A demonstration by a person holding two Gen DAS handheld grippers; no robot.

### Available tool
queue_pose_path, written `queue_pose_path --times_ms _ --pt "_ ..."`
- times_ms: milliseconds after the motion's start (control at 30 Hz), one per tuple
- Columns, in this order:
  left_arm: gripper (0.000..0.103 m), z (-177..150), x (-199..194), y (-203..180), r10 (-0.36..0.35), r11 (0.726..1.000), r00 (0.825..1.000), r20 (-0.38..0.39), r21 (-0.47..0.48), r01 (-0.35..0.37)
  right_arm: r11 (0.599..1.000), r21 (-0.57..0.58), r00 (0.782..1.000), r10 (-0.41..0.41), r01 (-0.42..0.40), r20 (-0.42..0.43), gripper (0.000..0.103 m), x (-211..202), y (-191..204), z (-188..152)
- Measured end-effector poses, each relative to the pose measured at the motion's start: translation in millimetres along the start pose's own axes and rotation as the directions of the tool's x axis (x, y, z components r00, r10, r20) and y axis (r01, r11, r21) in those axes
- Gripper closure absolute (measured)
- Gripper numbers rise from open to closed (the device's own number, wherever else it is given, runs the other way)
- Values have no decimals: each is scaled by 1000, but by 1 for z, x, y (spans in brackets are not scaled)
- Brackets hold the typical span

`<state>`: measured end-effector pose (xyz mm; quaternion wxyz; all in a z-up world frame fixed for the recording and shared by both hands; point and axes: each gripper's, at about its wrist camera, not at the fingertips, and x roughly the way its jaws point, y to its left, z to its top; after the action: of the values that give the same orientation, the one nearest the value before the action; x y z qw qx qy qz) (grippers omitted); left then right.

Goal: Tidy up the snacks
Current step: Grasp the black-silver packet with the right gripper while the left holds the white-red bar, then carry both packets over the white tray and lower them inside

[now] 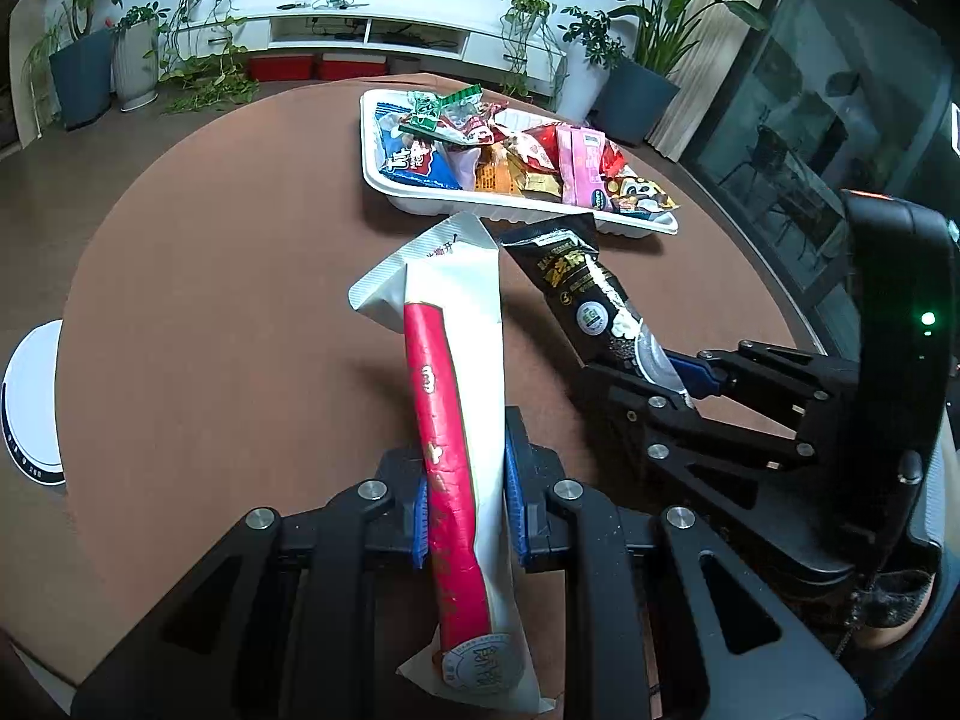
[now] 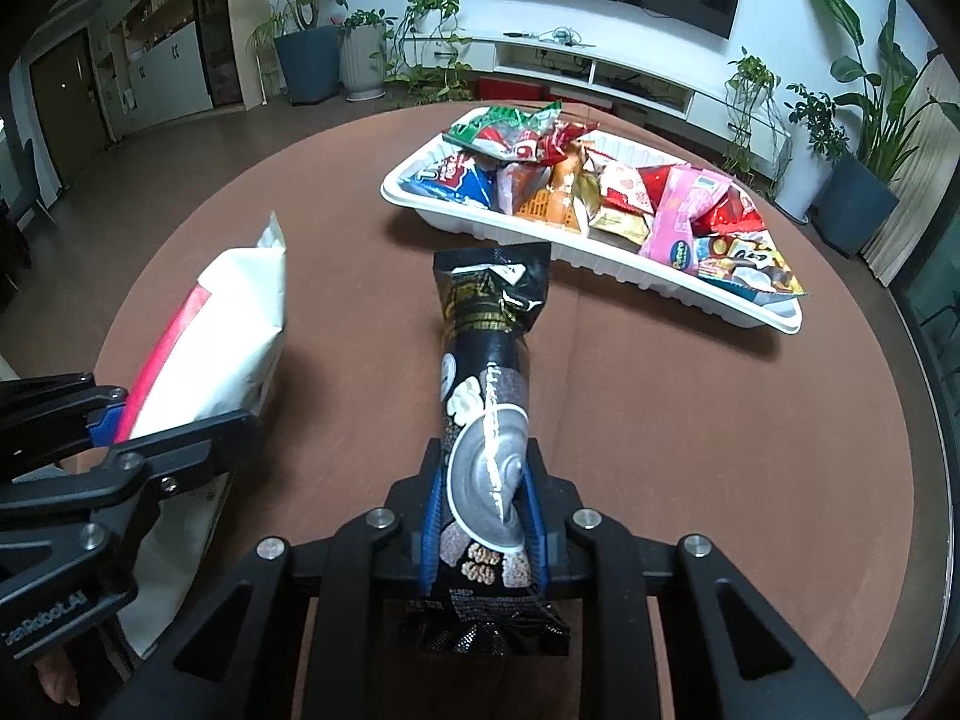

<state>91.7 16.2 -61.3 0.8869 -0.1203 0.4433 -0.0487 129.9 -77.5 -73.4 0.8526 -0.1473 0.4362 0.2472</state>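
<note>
My left gripper (image 1: pixel 467 501) is shut on a long white and red snack packet (image 1: pixel 456 420), held above the brown round table (image 1: pixel 240 300); the packet also shows in the right wrist view (image 2: pixel 228 336). My right gripper (image 2: pixel 483 516) is shut on a long black snack packet (image 2: pixel 486 372), which also shows in the left wrist view (image 1: pixel 591 300). Both packets point toward a white tray (image 1: pixel 420 199) full of several mixed snack packets; the tray also shows in the right wrist view (image 2: pixel 600 267). The two grippers are side by side, close together.
A white round object (image 1: pixel 36 402) sits past the table's left edge. Beyond the table stand potted plants (image 1: pixel 84 60), a white TV cabinet (image 1: pixel 372 30) and red boxes (image 1: pixel 318 66). A glass door (image 1: pixel 840 120) is at the right.
</note>
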Motion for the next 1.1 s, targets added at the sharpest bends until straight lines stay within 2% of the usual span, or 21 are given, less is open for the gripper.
queue_pose_path --times_ms 500,1100 --pt "85 1 -8 -3 4 1000 1000 19 7 -4 999 27 999 17 -18 47 79 -28 -9 -1" --pt "85 4 -27 -3 12 1000 999 50 29 -13 996 84 997 1 -8 79 79 -48 -35 -2"
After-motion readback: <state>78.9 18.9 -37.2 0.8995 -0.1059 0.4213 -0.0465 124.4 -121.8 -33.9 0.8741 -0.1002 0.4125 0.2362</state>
